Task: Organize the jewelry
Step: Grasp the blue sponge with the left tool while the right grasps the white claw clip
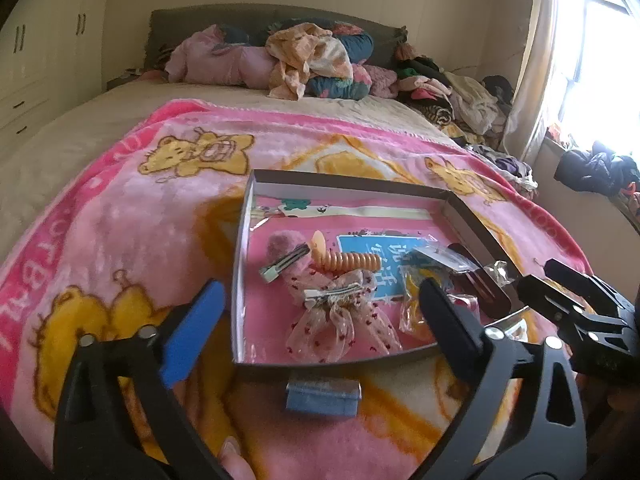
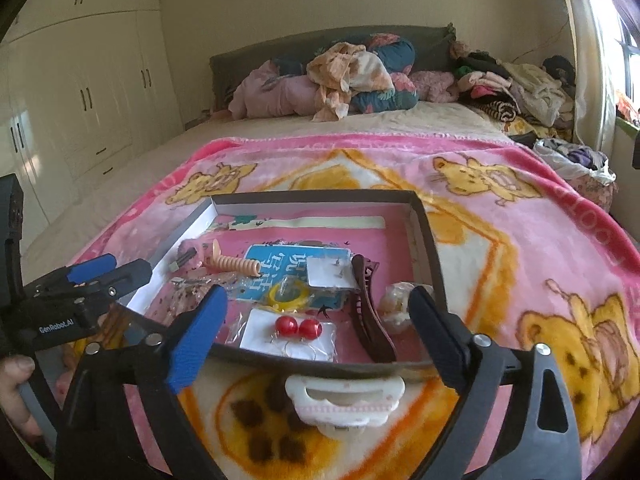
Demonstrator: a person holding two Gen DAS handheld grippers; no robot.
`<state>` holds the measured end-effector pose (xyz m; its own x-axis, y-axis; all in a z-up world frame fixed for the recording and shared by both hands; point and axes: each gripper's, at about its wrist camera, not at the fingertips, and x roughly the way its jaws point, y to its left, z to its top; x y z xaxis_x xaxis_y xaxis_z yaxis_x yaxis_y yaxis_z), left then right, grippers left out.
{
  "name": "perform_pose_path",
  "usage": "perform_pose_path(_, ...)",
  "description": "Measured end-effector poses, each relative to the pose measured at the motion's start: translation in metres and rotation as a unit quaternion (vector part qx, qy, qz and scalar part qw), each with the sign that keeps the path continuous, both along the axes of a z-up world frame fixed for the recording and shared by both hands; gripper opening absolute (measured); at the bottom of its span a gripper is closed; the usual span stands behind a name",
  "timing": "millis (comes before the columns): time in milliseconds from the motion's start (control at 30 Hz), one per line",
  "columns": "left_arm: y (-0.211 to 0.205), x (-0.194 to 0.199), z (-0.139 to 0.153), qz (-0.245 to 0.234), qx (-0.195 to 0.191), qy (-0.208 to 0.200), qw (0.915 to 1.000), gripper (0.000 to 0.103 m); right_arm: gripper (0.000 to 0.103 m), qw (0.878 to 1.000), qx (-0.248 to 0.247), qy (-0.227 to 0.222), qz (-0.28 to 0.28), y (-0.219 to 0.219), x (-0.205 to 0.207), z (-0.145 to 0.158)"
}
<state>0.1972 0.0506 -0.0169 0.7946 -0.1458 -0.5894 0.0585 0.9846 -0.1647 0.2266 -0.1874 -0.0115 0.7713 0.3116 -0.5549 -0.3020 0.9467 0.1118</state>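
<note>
While your left hand-held gripper [image 1: 320,320] and right hand-held gripper [image 2: 320,340] gape wide and empty, the tray [image 2: 430,240] rests on the bed's blanket [image 2: 520,220].

Bed [image 1: 72,128] with beige cover; pink bear blanket [image 1: 132,216] spread across. On blanket: shallow tray [image 1: 340,182], blue box [image 1: 322,396], white hair claw clip [image 2: 346,404]. Clothes piled by headboard.

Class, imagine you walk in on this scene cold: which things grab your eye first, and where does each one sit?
The bright pink bear-print blanket spread over the bed dominates. On it sits a shallow open box scattered with hair accessories, with a pair of shiny red bead earrings on a white card near its front edge. Just outside that edge, on the blanket, lie a white claw clip and a small blue clip.
</note>
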Motion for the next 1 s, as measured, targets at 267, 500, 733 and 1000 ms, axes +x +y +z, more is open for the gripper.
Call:
perform_pose_path(267,0.002,-0.02,0.002,0.003,0.005,-0.008,1.0,0.091,0.09,1.0,-0.003,0.0,-0.001,-0.007,-0.021,-0.003)
perform_pose_path(500,0.006,-0.033,-0.001,0.005,0.009,-0.009,0.9999,0.091,0.09,1.0,-0.011,0.007,0.002,-0.009,-0.034,-0.012)
perform_pose_path(733,0.005,-0.043,-0.008,-0.001,0.014,-0.006,0.9999,0.091,0.09,1.0,-0.015,0.017,0.004,-0.011,-0.042,-0.023)
perform_pose_path(1000,-0.001,-0.05,-0.024,-0.012,0.023,0.011,0.9996,0.091,0.09,0.999,-0.028,0.037,0.003,-0.014,-0.044,-0.041)
